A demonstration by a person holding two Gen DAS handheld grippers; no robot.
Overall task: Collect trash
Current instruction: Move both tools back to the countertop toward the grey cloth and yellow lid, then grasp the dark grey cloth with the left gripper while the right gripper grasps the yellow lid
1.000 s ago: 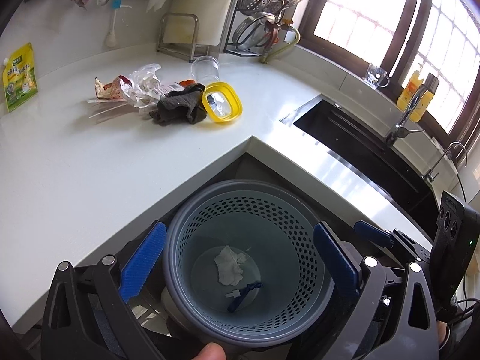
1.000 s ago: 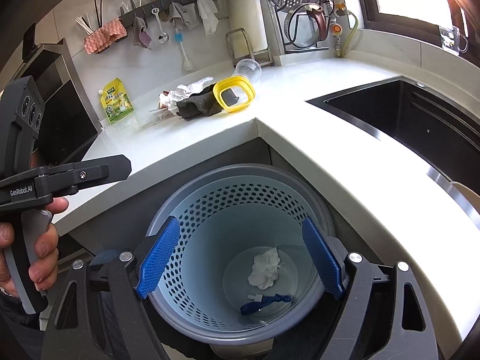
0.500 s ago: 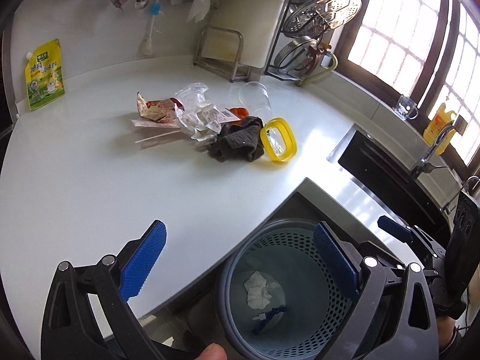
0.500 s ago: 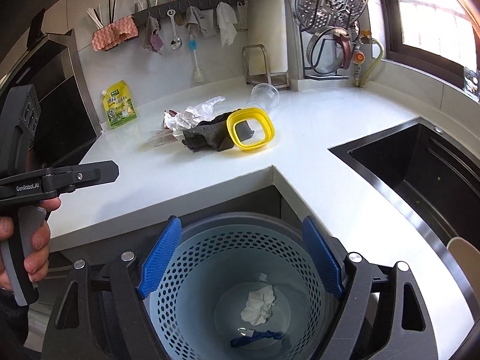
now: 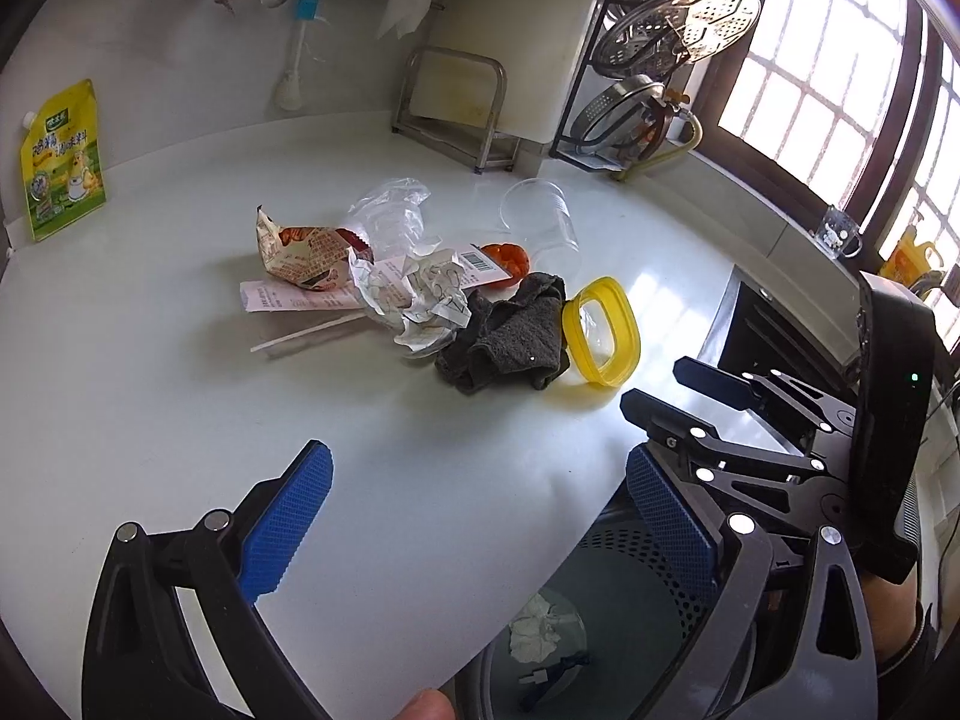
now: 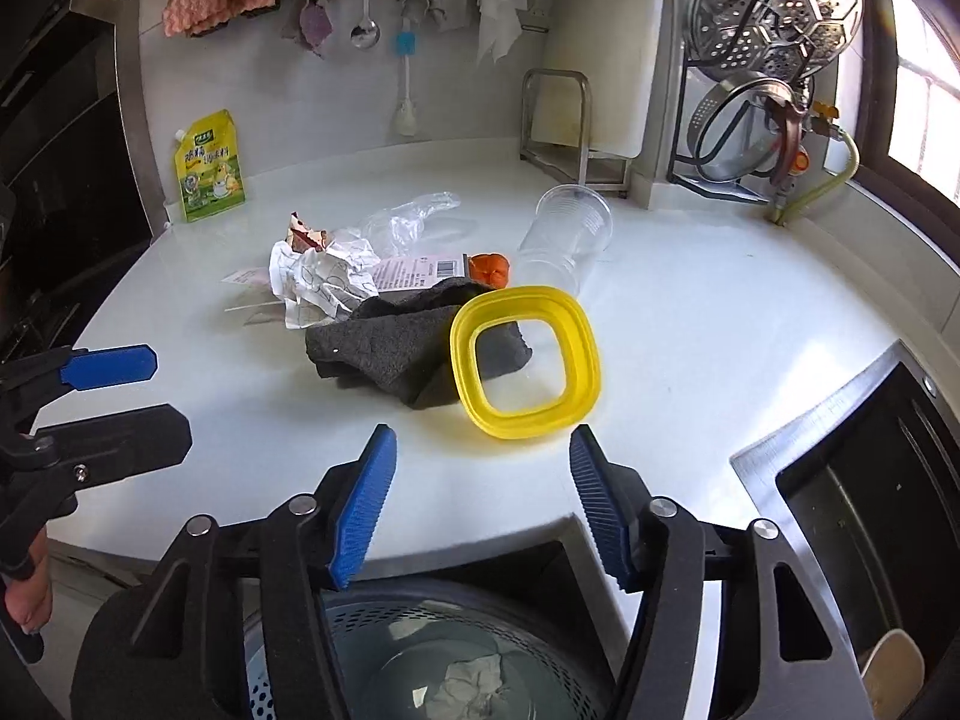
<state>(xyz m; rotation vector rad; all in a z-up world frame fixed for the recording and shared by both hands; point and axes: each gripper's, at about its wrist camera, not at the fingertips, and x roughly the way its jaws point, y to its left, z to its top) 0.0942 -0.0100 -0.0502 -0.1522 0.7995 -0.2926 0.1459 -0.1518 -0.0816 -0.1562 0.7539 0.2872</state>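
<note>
Both tongs swung from bin (image 6: 420, 660) toward counter litter; right tongs (image 6: 480, 504) narrowing, left tongs (image 5: 474, 528) wide, both empty. Crumpled paper (image 5: 420, 294), frame centre: light, soft; pinch anywhere.

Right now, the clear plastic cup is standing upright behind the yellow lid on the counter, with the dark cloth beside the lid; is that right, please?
Not quite: the clear plastic cup is lying on its side, not upright, its open mouth facing the camera. The right wrist view shows this plainly. The rest holds: it is behind the yellow lid on the counter, and the dark cloth is beside the lid.
</note>
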